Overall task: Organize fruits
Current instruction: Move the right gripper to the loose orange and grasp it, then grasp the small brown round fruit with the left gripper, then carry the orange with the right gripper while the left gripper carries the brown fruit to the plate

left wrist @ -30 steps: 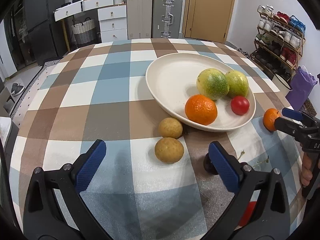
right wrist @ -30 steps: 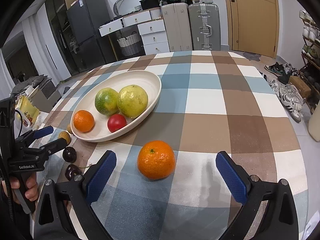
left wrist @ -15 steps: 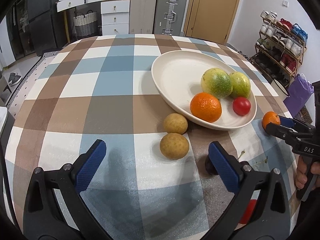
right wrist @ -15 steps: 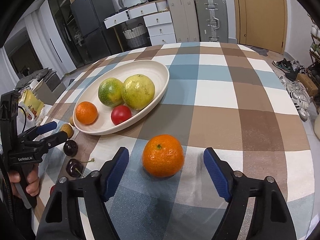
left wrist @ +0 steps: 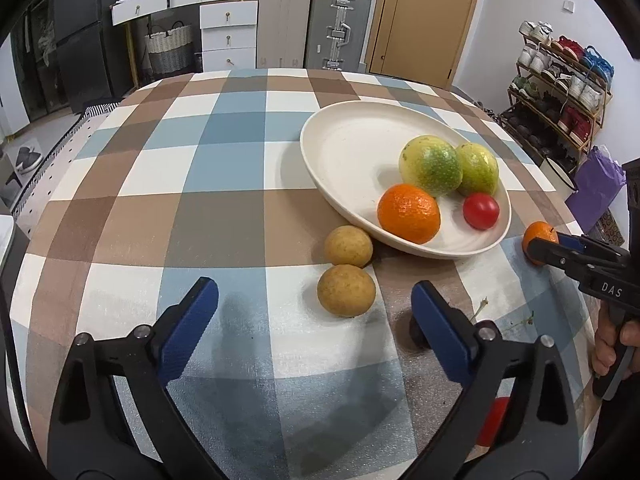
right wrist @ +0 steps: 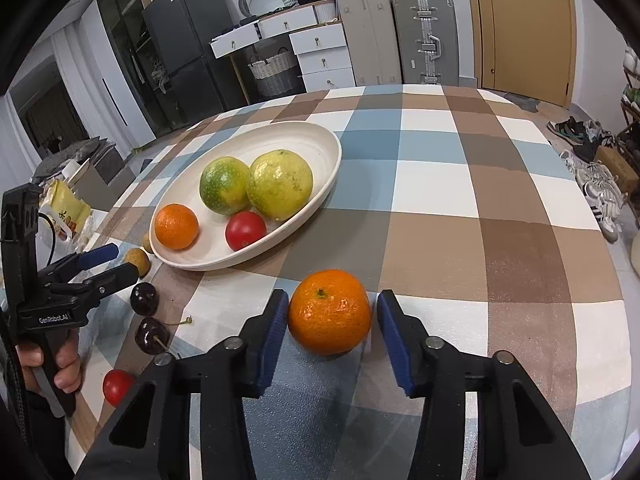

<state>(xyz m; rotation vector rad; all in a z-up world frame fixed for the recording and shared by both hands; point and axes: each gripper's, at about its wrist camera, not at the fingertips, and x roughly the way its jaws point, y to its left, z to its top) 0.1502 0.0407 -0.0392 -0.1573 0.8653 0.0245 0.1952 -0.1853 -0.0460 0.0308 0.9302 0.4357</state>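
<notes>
The right gripper (right wrist: 332, 312) is closing in on the loose tangerine (right wrist: 329, 312), which sits on the checked tablecloth (right wrist: 440, 184) squarely between the blue pads (right wrist: 272, 336). The left pad looks right at the peel; a thin sliver of gap shows on the right side, so the squeeze is not complete and nothing is gripped. The fruit rests on the cloth, near the cream oval plate (right wrist: 320, 136) but apart from it.

Over to the left gripper (left wrist: 314, 304): its jaws stand wide and are easing inward, with only cloth between the fingertips. A brown round fruit (left wrist: 346, 290) lies just ahead of them, slightly right of centre, and a second brown fruit (left wrist: 348, 246) sits just behind it, close against the plate's near rim. A dark cherry (left wrist: 418, 334) peeks out behind the right finger.

On the plate: an orange (left wrist: 409, 213), a small red tomato (left wrist: 481, 211), and two big yellow-green citrus fruits, one greener (left wrist: 431, 165), one paler (left wrist: 478, 169), side by side and touching.

From the right wrist view, two dark cherries (right wrist: 145, 299) (right wrist: 152, 335) and another small red tomato (right wrist: 117, 386) lie on the cloth near the table's edge, by the left gripper. A person's hand (right wrist: 60, 364) wraps its handle.

Beyond the table: suitcases (left wrist: 338, 24), white drawers (left wrist: 228, 36), a shoe rack (left wrist: 560, 80).
</notes>
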